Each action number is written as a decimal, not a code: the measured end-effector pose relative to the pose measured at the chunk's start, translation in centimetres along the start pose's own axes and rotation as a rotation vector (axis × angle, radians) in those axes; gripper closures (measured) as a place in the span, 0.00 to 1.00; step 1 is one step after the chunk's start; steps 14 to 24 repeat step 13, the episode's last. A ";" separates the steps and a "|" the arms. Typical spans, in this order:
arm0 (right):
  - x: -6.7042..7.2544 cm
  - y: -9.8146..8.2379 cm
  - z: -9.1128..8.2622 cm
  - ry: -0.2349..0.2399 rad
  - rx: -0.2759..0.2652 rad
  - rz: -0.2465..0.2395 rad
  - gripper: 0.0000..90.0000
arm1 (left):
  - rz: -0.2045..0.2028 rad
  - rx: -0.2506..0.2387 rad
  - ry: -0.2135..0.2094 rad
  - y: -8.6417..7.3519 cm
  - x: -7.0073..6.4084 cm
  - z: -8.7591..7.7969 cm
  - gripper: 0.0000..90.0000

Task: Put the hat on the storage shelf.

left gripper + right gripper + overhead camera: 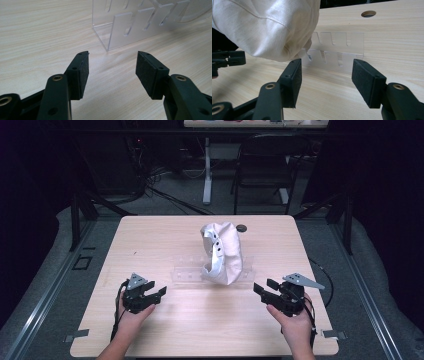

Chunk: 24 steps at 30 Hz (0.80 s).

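Nearest to us in the high view are our two hands, coming up from 6 o'clock, each holding a gripper low over the wooden table point(165, 330). Our left gripper point(159, 292) sits around 8 o'clock on the tabletop, our right gripper point(264, 287) around 4 o'clock, well apart from each other. Both point in toward the middle.

Jaws on both are spread wide with nothing between them. In the left gripper view the two black pads point(83, 72) frame bare wood, and the end of the clear acrylic rack point(130, 27) stands just ahead at about 1 o'clock, not touching. In the right gripper view the pads point(294, 80) are just as wide, with the rack's slotted wall straight ahead between them.

So where's the stuff: the rack lies flat-ish across the center of the table, and a crumpled white cloth bag point(224, 252) with a row of small dark holes sits on top of it, toward its right half. From the right gripper view the bag point(269, 27) bulges over the rack at 11 o'clock.

At 12 o'clock near the far edge there's a round hole point(242, 228) in the table. A dark chair point(265, 165) stands beyond it.
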State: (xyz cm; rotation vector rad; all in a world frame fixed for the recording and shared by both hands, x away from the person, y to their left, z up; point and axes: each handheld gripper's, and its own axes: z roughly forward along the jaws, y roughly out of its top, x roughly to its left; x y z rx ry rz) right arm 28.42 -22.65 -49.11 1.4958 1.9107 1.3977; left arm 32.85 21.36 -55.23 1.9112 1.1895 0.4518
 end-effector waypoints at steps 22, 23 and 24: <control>-0.7 -0.9 0.0 -0.060 -0.030 -0.019 0.46 | 0.065 -0.013 0.019 0.1 -1.1 0.3 0.49; -0.7 -0.9 0.0 -0.060 -0.030 -0.019 0.46 | 0.065 -0.013 0.019 0.1 -1.1 0.3 0.49; -0.7 -0.9 0.0 -0.060 -0.030 -0.019 0.46 | 0.065 -0.013 0.019 0.1 -1.1 0.3 0.49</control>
